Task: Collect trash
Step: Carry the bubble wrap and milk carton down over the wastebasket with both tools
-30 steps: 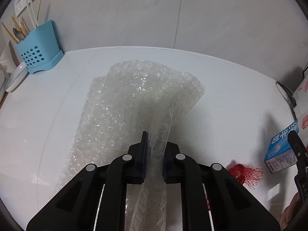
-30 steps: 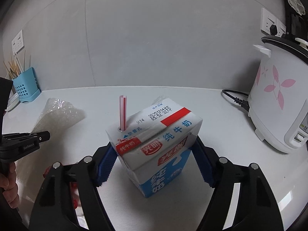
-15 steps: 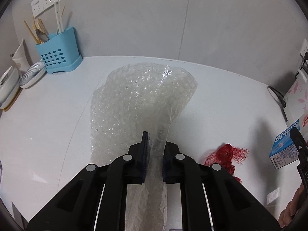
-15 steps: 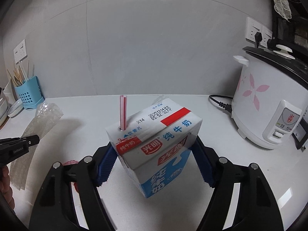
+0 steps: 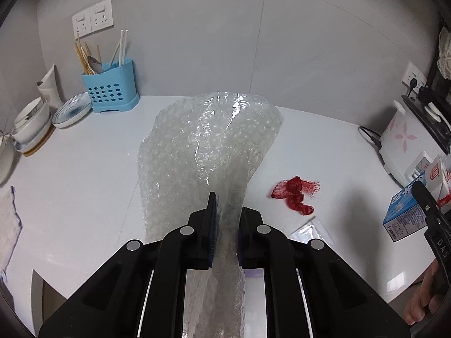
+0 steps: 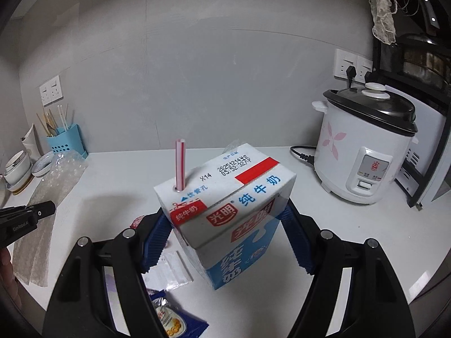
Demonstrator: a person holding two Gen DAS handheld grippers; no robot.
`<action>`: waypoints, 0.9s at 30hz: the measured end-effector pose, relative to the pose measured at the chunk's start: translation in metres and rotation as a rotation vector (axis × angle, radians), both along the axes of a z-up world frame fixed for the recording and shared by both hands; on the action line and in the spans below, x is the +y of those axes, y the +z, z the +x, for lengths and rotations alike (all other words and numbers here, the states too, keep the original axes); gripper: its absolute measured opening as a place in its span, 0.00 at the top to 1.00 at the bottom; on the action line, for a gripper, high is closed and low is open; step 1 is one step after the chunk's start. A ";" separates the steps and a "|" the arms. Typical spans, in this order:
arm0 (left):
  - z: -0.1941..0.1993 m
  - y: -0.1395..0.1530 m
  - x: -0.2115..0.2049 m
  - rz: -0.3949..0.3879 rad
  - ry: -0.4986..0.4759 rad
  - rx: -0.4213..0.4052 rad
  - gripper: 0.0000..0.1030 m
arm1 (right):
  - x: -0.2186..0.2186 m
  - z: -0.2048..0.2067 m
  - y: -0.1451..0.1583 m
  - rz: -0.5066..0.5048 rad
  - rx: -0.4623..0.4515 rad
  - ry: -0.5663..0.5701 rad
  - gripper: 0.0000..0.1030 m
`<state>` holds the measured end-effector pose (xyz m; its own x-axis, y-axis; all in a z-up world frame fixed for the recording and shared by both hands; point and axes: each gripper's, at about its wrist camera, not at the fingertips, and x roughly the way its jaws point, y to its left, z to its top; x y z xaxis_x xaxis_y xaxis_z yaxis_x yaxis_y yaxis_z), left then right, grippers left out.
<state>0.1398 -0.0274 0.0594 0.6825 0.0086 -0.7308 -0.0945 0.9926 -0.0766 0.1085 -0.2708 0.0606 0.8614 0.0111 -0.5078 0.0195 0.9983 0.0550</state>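
The left gripper (image 5: 225, 219) has its fingers clamped on a sheet of bubble wrap (image 5: 208, 146), which hangs lifted above the white tabletop (image 5: 70, 174). The right gripper (image 6: 225, 239) has its fingers clamped on the sides of a milk carton (image 6: 225, 211) with a striped straw (image 6: 179, 163), held clear of the tabletop. A red mesh net (image 5: 294, 190) lies toward the tabletop's near edge, a blue snack wrapper (image 6: 172, 318) at that edge. A rice cooker (image 6: 366, 146) stands at the back right corner.
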 end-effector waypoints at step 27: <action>-0.216 -0.023 -0.021 -0.051 -0.066 -0.085 0.90 | 0.025 -0.202 -0.036 0.014 -0.056 0.089 0.31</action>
